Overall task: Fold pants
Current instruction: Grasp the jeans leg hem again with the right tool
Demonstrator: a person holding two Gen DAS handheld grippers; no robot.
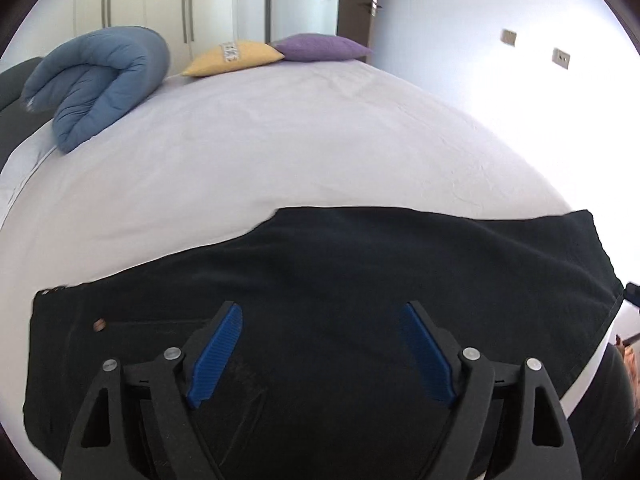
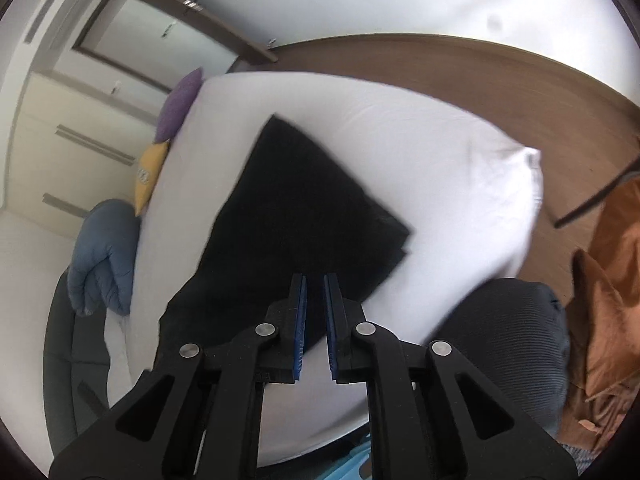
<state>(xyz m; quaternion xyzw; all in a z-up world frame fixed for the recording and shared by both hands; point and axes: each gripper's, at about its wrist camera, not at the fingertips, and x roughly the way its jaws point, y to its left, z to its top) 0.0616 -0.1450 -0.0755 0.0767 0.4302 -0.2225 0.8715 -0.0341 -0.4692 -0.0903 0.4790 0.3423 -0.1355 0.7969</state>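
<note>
**Claws clear of the cloth**

Your left gripper (image 1: pixel 322 354) hangs wide open over the black fabric pants (image 1: pixel 340 280), gripping nothing. Your right gripper (image 2: pixel 315 320) is nearly closed and empty; the pants stretch toward eleven o'clock on the white bed sheet (image 2: pixel 440 168). Grab carelessly and you'll likely pinch one layer, dragging the fold askew.

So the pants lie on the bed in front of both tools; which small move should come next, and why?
Probably bring the open left tool down onto the near edge of the black pants and close on it. The pants lie flat on the white bed sheet, neither tool holds cloth, and the right tool is nearly shut with nothing between its pads, so the left one seems readier to grasp.
</note>
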